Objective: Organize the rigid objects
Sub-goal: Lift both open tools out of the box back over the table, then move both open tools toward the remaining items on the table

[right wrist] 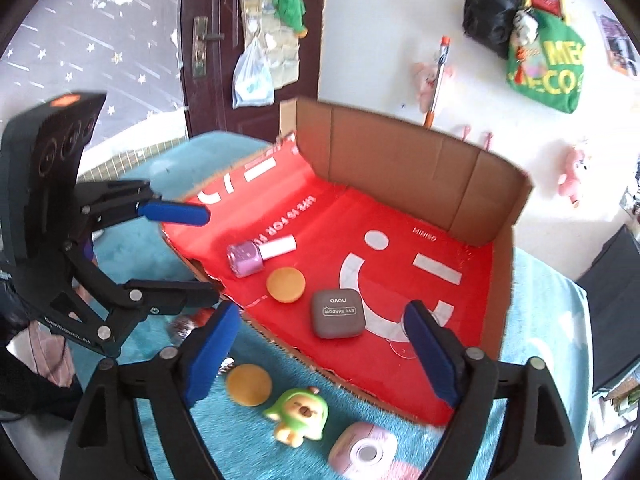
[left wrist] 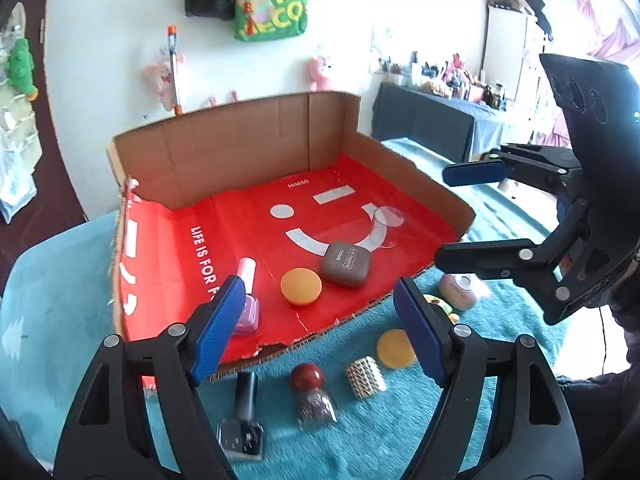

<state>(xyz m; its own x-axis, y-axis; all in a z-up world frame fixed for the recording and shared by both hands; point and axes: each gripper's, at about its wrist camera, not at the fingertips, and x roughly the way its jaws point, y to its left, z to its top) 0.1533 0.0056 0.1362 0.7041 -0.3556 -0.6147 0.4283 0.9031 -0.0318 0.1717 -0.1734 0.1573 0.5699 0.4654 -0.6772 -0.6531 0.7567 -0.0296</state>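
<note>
A cardboard box (left wrist: 248, 140) (right wrist: 404, 148) lined with red paper holds a pink nail polish bottle (left wrist: 246, 300) (right wrist: 256, 256), an orange round puff (left wrist: 301, 286) (right wrist: 285, 285) and a brown eye-shadow case (left wrist: 345, 265) (right wrist: 338, 313). On the teal cloth in front lie a black nail polish bottle (left wrist: 242, 420), a red-capped bottle (left wrist: 312, 394), a silver studded piece (left wrist: 365, 376), a second orange puff (left wrist: 396, 348) (right wrist: 249, 384), a green toy figure (right wrist: 298, 412) and a pink compact (left wrist: 459, 290) (right wrist: 362, 454). My left gripper (left wrist: 320, 336) is open and empty above the front items. My right gripper (right wrist: 320, 354) is open and empty over the box's front edge.
The teal cloth (left wrist: 52, 292) covers the table. The right gripper (left wrist: 448, 216) shows in the left wrist view, the left gripper (right wrist: 208, 256) in the right wrist view. A clear round disc (left wrist: 388, 216) lies in the box. A dark door (right wrist: 224, 40) stands behind.
</note>
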